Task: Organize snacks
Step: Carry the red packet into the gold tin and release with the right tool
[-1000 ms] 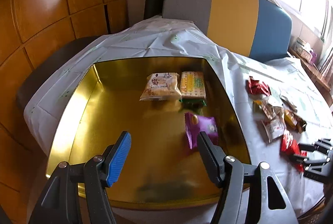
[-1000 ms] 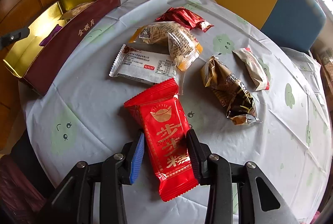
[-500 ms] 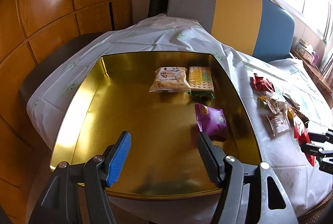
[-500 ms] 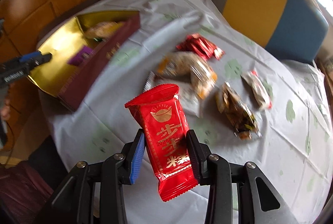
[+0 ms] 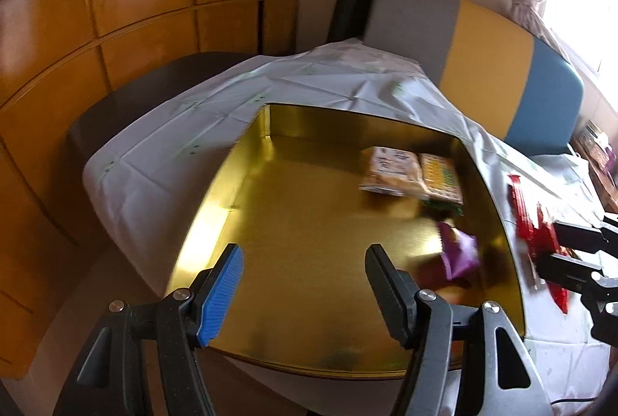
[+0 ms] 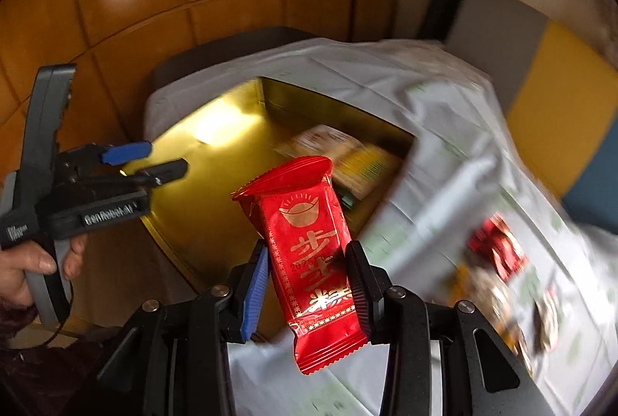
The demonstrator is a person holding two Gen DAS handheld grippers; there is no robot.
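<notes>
My right gripper is shut on a red snack packet with gold print, held in the air over the near right edge of the gold box. The gold box holds a beige packet, a yellow-green cracker packet and a purple packet. My left gripper is open and empty above the box's near edge. It shows in the right wrist view at the left. The right gripper shows at the right of the left wrist view.
Loose snacks lie on the white tablecloth to the right of the box, among them red packets and darker ones, blurred. A grey, yellow and blue seat back stands behind the table. Wooden wall panels are to the left.
My right gripper has lifted the red packet off the table and swung it left toward the gold box. My left gripper has drawn back slightly and turned left, staying open.
</notes>
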